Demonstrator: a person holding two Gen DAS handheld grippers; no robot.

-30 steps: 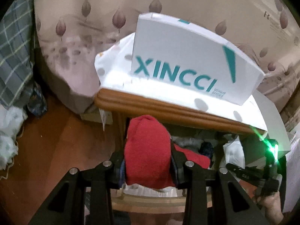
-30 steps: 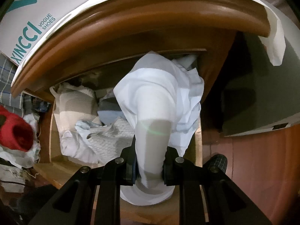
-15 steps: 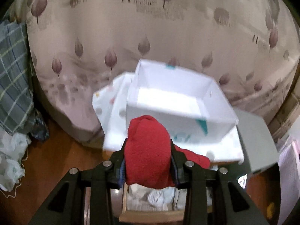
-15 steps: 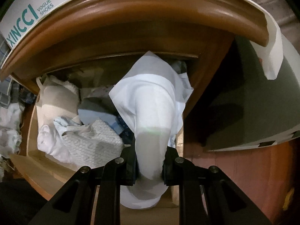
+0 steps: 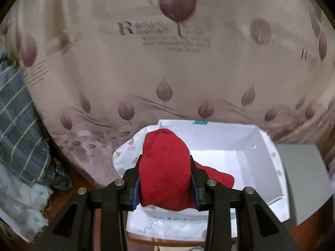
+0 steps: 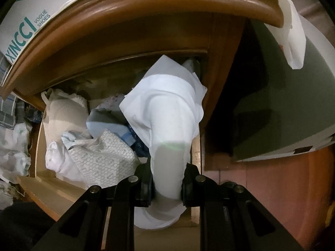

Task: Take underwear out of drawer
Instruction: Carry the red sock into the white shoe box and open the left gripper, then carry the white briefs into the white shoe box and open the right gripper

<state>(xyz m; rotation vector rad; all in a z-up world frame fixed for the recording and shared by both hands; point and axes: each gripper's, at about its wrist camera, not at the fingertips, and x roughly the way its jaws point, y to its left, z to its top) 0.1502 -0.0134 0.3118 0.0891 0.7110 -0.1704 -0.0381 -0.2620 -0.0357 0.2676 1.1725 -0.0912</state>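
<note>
In the left wrist view my left gripper (image 5: 165, 185) is shut on red underwear (image 5: 165, 167) and holds it above the open white shoe box (image 5: 226, 146) on the nightstand top. In the right wrist view my right gripper (image 6: 166, 188) is shut on white underwear (image 6: 169, 121) and holds it over the right side of the open wooden drawer (image 6: 41, 186). The drawer holds several more pieces, among them a white patterned one (image 6: 104, 159) and a light blue one (image 6: 108, 125).
The nightstand's curved wooden top edge (image 6: 134, 6) overhangs the drawer. A bed with a leaf-print sheet (image 5: 167, 62) stands behind the box. A grey box lid (image 5: 303, 177) lies at right. Checked and white clothes (image 5: 18, 129) are piled on the floor at left.
My left gripper has risen with the red underwear, from drawer level to above the shoe box. My right gripper keeps hold of the white underwear and has shifted only slightly over the drawer.
</note>
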